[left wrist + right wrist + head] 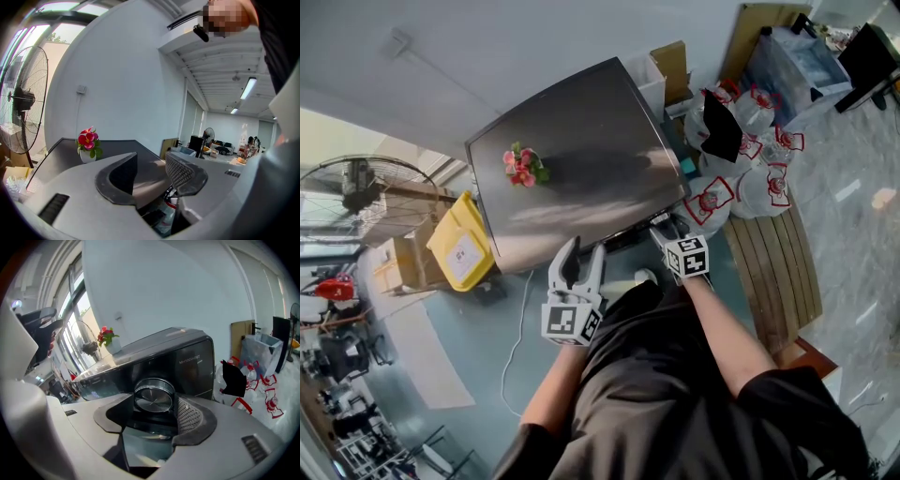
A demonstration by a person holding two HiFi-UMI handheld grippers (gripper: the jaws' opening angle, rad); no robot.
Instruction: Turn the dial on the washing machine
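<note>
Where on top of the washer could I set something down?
The grey steel washing machine top is bare from the small pink-flowered pot to its right edge. Crowded: white red-printed bags beside it, right gripper on round silver dial.

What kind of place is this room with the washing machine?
Probably a workshop or test lab, not a home laundry room: the washing machine stands among a large pedestal fan, cardboard boxes and bags of bottles, and the left gripper view shows desks further back.

Left gripper point(584, 253) agape, right gripper point(662, 226) clamped
</note>
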